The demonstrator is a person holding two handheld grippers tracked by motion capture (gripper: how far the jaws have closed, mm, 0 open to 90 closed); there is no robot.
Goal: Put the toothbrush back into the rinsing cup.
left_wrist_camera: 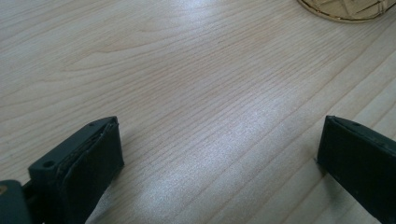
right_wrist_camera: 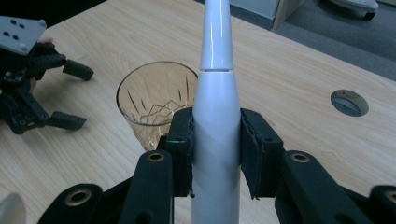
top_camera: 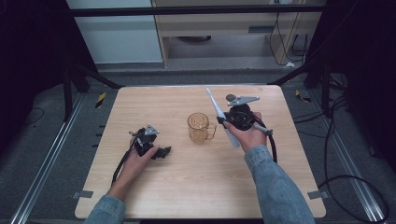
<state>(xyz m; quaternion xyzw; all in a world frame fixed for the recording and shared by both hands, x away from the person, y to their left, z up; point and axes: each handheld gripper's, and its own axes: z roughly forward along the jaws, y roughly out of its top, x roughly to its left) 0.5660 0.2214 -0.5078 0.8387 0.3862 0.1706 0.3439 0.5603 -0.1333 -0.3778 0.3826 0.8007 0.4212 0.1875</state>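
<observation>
An amber cut-glass mug stands near the middle of the wooden table. My right gripper, just right of the mug, is shut on a white electric toothbrush handle that slants up and away. In the right gripper view the toothbrush sits clamped between both pads, with the mug just behind it. My left gripper rests on the table left of the mug, open. In the left gripper view its jaws stand wide apart over bare wood, and the mug's base shows at the top right.
A round cable hole lies in the table behind my right gripper. Black cables trail from both grippers toward the table's front. The floor beyond the table holds cables and frame legs.
</observation>
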